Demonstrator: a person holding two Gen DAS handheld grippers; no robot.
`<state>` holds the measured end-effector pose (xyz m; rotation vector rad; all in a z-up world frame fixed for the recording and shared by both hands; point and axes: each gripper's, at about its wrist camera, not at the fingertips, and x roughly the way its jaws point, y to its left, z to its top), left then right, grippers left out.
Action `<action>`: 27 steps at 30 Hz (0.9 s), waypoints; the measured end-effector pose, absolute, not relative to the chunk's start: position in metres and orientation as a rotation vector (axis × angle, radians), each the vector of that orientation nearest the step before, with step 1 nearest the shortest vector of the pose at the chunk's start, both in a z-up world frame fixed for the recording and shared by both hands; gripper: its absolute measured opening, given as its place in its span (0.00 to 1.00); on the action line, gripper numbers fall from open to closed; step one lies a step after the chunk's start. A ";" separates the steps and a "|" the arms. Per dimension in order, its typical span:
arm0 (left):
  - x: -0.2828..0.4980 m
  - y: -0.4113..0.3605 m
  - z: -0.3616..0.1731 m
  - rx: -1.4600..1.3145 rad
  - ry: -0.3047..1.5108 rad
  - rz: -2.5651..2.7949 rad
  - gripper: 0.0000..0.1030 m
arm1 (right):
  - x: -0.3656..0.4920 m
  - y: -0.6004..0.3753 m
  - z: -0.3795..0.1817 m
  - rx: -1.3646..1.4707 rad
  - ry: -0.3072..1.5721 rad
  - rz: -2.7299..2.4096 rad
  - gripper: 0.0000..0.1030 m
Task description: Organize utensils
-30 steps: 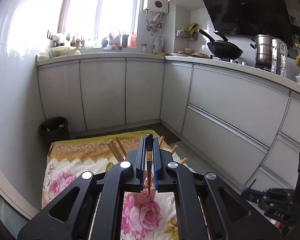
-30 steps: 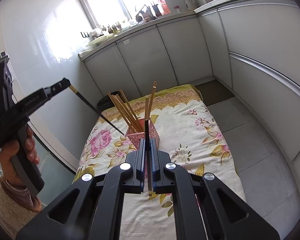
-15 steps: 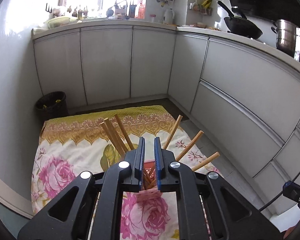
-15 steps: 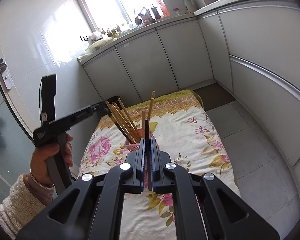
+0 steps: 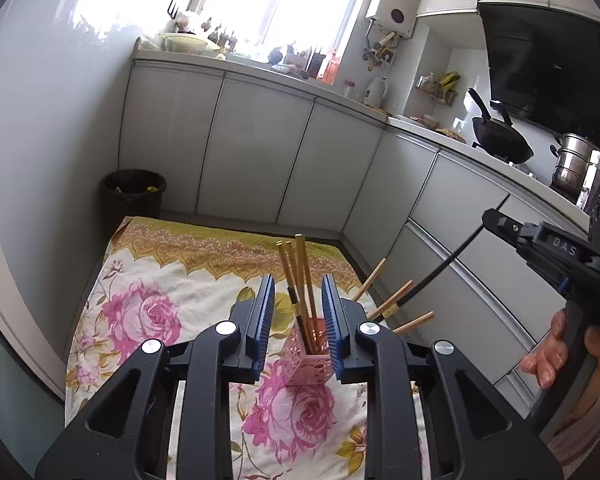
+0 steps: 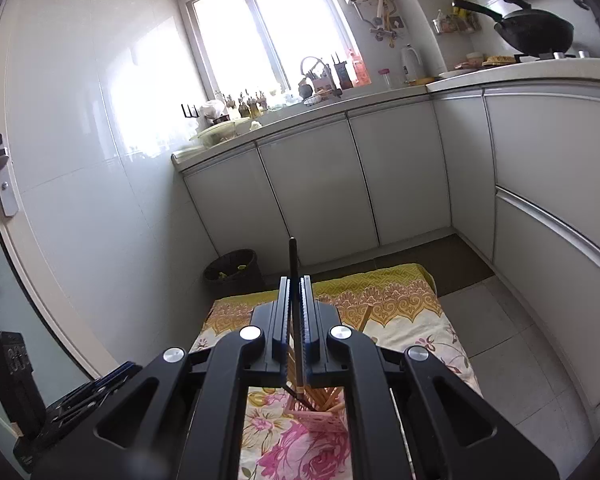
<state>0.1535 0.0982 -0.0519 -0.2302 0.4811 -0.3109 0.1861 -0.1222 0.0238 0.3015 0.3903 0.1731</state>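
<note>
**The black chopstick in your right tongs points up, and the basket lies low and ahead of it**

Your right gripper (image 6: 296,354) is pinching a slim black chopstick (image 6: 292,264) between its blue ridged pads. The jaws are pressed together on it, with no gap to either side. In the right wrist view the stick runs nearly straight up the middle of the frame: its dark upper end pokes out past the fingertips toward the cupboards, and its pale lower tip shows below the jaws at centre bottom. That long axis is what your next move turns on.

The small pink perforated plastic basket (image 6: 326,420) sits low in the same frame, just under and slightly right of that lower tip, on the floral rose-patterned cloth (image 6: 412,320). It already holds a fan of tan bamboo chopsticks (image 5: 300,268). Whether the pale tip is over the basket's mouth or in front of it cannot be told from this angle.

Your left gripper (image 5: 298,320) has just been opening. Its blue pads (image 5: 266,312) stand apart and press on nothing. Seen through the gap, a dark stick (image 5: 294,300) leans in the basket (image 5: 304,360) with the bamboo ones, clear of both pads. The basket shows between and beyond these fingertips at centre frame.

In the left wrist view your right gripper (image 5: 488,216) enters at the middle right, its stick slanting down-left toward the fan. My reading: the right hand carries the next insertion, and it needs the lower tip brought over the basket's open top.
</note>
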 end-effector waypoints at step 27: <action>0.014 0.070 0.021 -0.133 0.257 -0.008 0.93 | 0.025 -0.140 0.027 0.340 0.256 -0.224 0.94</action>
